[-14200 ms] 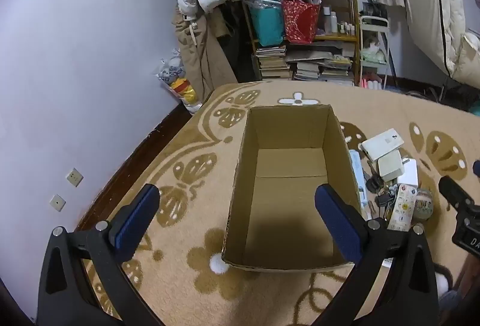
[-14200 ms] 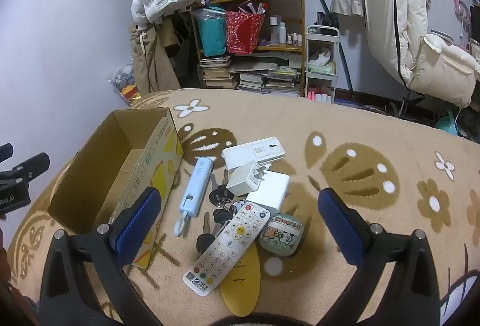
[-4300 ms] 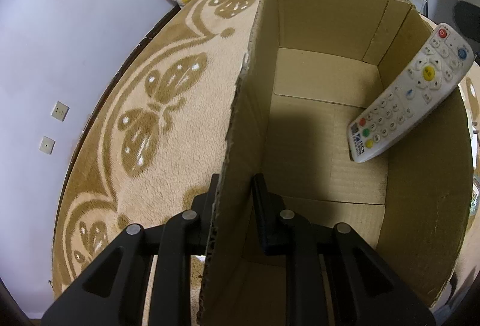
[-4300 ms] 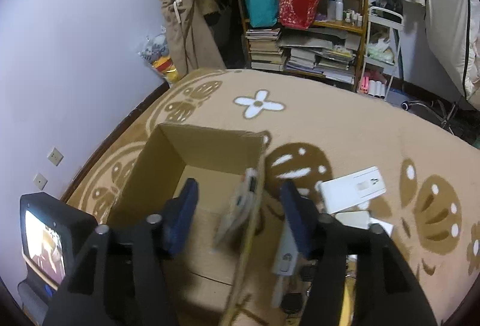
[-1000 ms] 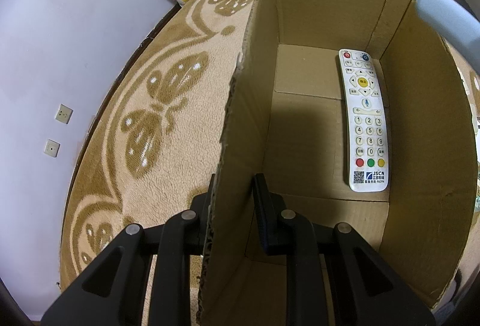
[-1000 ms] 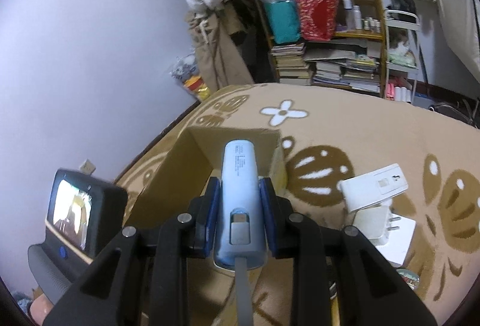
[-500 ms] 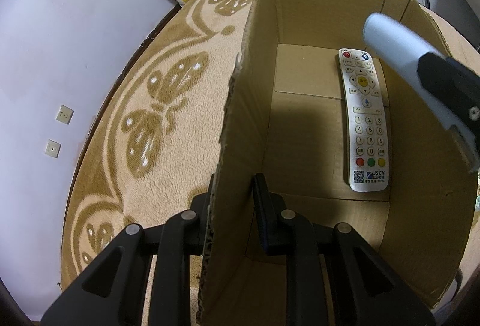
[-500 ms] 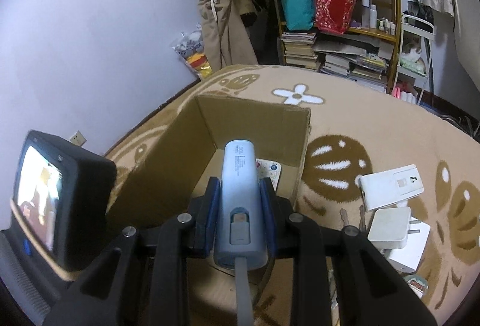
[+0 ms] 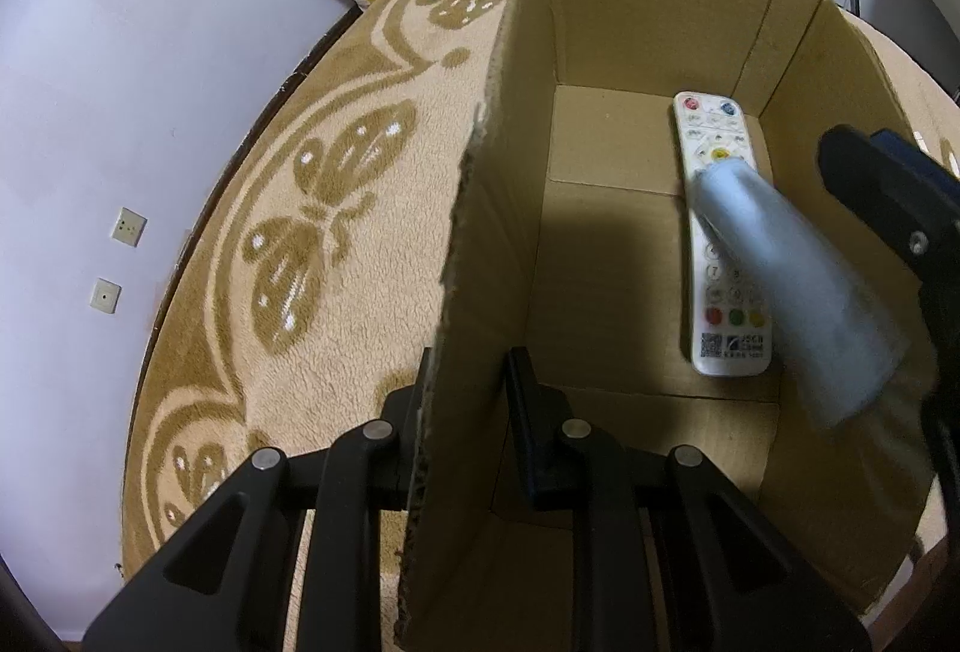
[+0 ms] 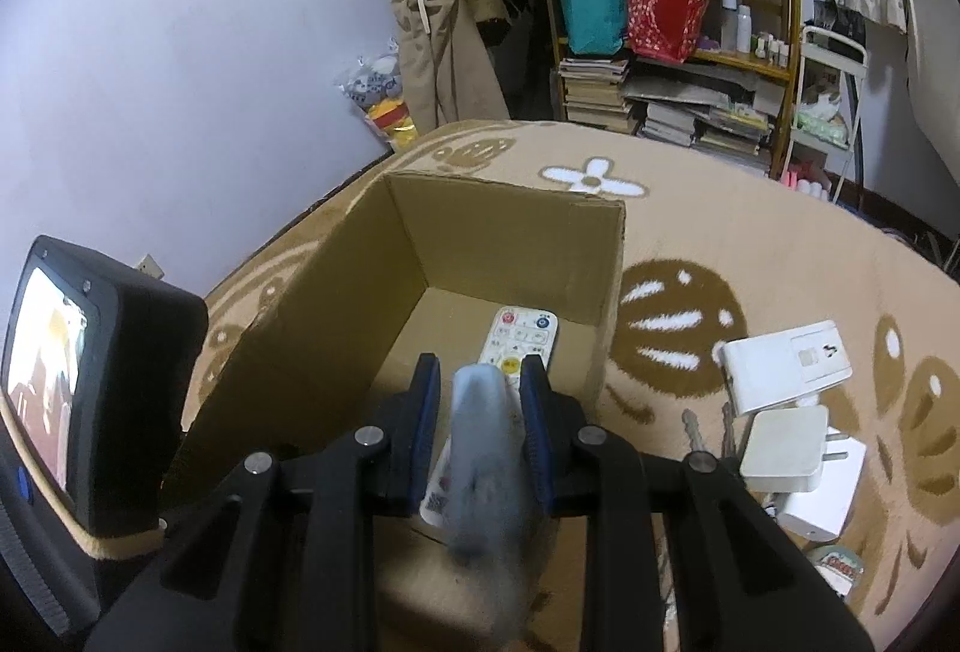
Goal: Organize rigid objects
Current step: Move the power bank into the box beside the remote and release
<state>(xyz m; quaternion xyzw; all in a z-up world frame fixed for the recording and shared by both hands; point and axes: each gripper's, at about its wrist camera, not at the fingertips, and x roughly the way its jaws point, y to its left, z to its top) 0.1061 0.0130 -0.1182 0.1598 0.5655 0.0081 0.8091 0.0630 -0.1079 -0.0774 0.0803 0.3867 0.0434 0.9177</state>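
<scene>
The right hand-held gripper [image 10: 480, 412] had just released the blue case [image 10: 483, 466] above the remote [image 9: 717, 208], while the left hand-held gripper [image 9: 468, 400] stayed clamped on the box [image 9: 498, 208] wall.

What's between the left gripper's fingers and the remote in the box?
Bare cardboard floor of the box, seen in the left wrist view. The left gripper clamps the box wall; the remote lies along the opposite wall.
</scene>
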